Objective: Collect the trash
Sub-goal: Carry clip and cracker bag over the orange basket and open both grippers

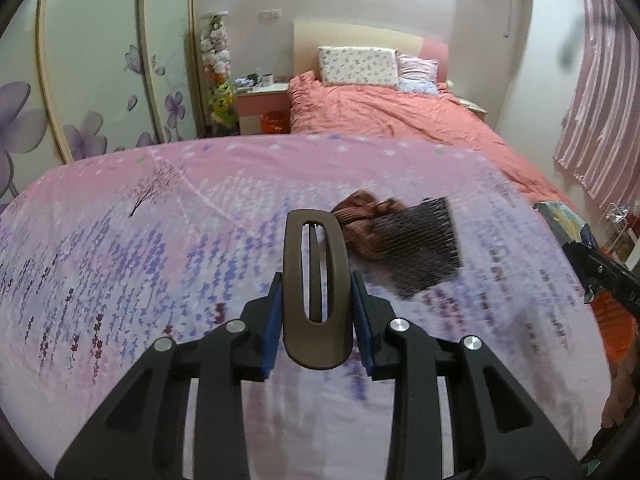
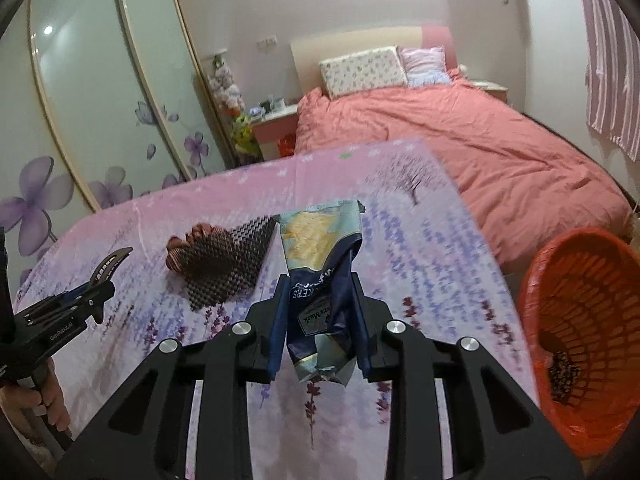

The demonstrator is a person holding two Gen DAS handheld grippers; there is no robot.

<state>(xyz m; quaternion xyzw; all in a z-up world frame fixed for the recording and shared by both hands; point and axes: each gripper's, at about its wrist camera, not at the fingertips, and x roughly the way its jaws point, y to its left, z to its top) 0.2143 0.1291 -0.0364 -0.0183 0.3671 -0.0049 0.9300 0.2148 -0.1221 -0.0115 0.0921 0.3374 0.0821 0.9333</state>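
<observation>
While my right claw (image 2: 320, 320) pinches the cracker wrapper (image 2: 322, 280), I should swing it over the orange basket (image 2: 580, 320) at lower right before releasing. My left claw (image 1: 316, 312) grips a brown hair clip (image 1: 314, 280).

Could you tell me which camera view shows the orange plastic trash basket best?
The right wrist view: the orange plastic trash basket shows its open mouth, lattice wall and dark debris inside. The left wrist view catches only an orange sliver at its right edge.

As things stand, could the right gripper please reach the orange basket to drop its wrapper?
Probably yes: the right gripper, shut on the cracker wrapper, has the orange basket open-topped just beside it, with nothing between.
</observation>
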